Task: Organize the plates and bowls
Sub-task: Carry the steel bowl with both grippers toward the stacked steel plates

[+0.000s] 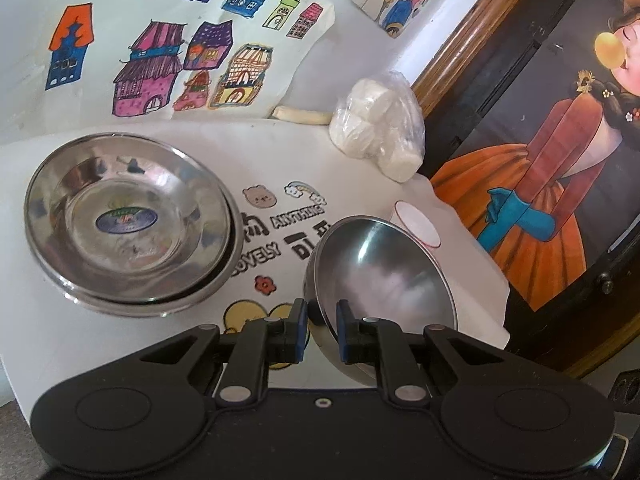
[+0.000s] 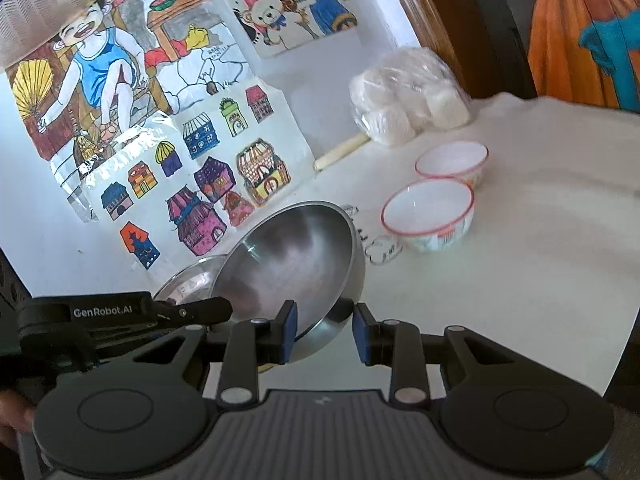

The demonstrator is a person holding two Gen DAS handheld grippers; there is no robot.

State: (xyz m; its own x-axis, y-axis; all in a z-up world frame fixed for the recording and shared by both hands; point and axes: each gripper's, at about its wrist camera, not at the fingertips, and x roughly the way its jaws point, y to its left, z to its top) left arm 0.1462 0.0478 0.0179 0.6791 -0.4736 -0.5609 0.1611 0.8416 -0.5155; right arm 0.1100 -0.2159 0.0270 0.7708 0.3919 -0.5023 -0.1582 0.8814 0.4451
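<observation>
My left gripper (image 1: 322,330) pinches the rim of a tilted steel bowl (image 1: 384,276), lifted above the white table (image 1: 352,184). My right gripper (image 2: 324,334) is spread, empty, just beside it. Stacked steel plates (image 1: 128,220) sit toward the table's left edge; two red-rimmed white bowls (image 2: 430,212) stand side by side toward its right.

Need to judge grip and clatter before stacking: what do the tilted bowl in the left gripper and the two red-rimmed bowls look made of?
Tilted bowl: looks like stainless steel with a brushed, satin inside, showing soft grey reflections and a thin bright rim. Red-rimmed bowls: white and glossy with printed sides, probably ceramic or melamine; the pictures cannot settle which.
</observation>
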